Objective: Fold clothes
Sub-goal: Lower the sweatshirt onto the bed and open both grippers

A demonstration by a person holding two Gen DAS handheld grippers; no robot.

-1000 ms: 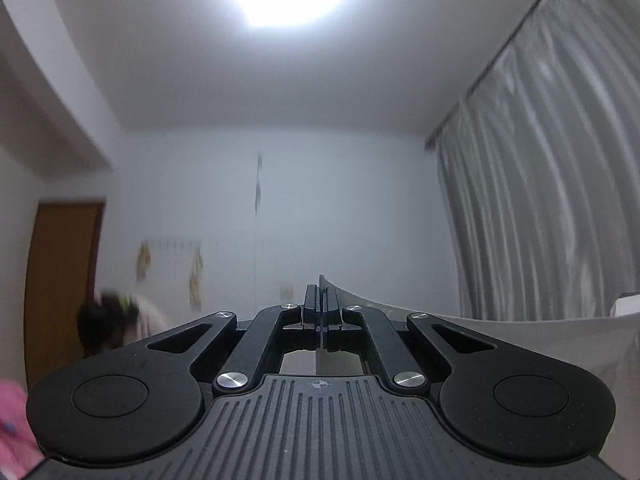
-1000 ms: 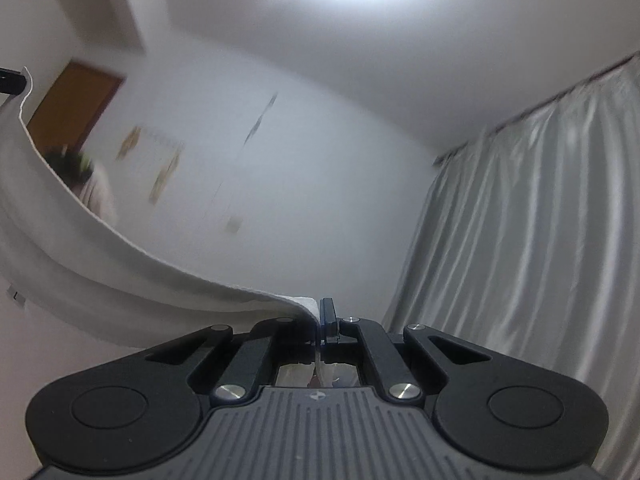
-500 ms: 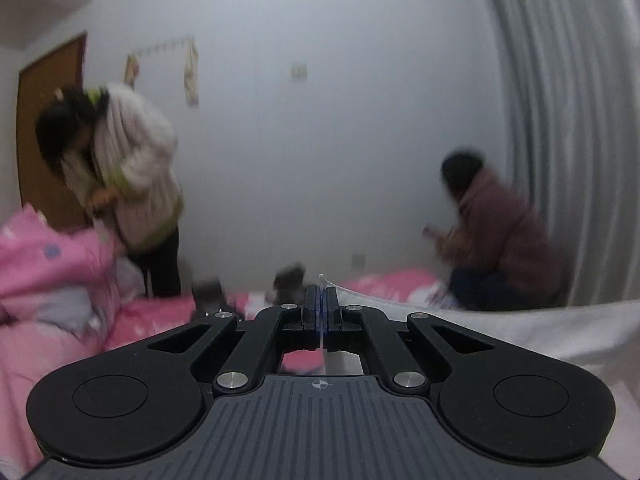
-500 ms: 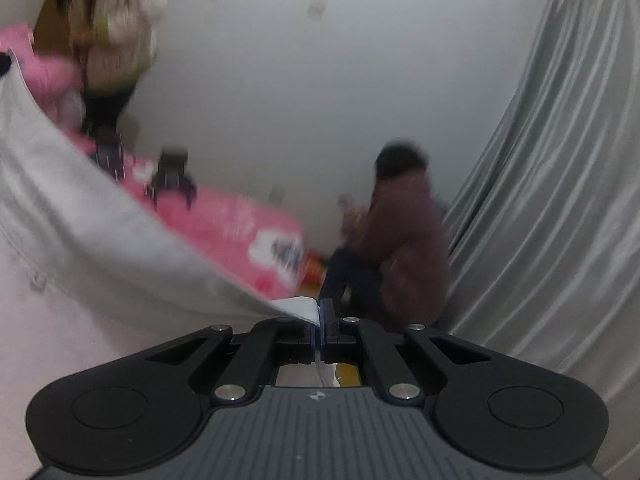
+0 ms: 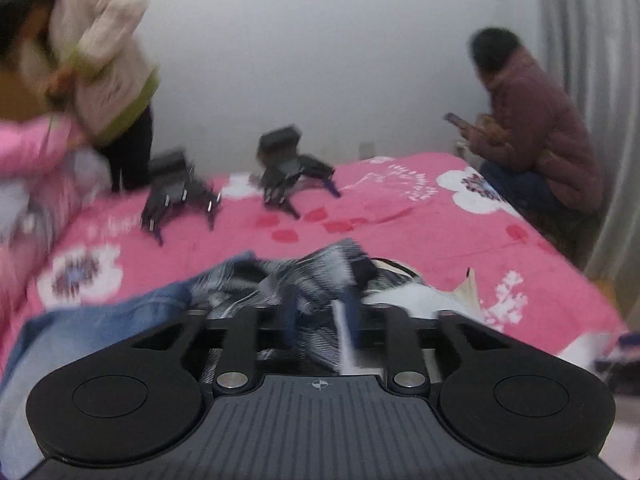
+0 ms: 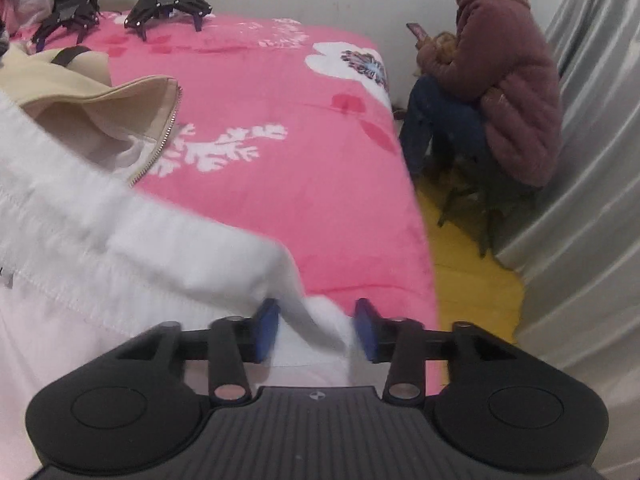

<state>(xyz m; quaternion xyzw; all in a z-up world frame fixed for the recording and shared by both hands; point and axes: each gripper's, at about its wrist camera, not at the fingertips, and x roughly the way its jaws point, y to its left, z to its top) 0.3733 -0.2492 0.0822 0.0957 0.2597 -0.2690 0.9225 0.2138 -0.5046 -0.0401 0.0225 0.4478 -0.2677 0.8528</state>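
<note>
A white garment point(image 6: 120, 240) lies on the pink bed, its edge draped between the spread blue fingers of my right gripper point(image 6: 316, 330), which is open. My left gripper point(image 5: 320, 320) is open too, blurred, over a pile with a black-and-white patterned garment point(image 5: 320, 268) and blue denim point(image 5: 120, 312). A strip of the white garment point(image 5: 420, 296) shows to its right. A beige zipped jacket point(image 6: 100, 108) lies beyond the white garment.
The pink flowered bedspread point(image 6: 280, 120) fills the middle. Two spare black grippers point(image 5: 288, 168) point(image 5: 176, 192) rest at its far side. A person in a maroon coat point(image 6: 508, 80) sits right of the bed by grey curtains point(image 6: 592, 160). Another person point(image 5: 100, 60) stands far left.
Both grippers swung down from pointing at the ceiling to the bed and opened, letting go of the white garment, which now lies on the bed.
</note>
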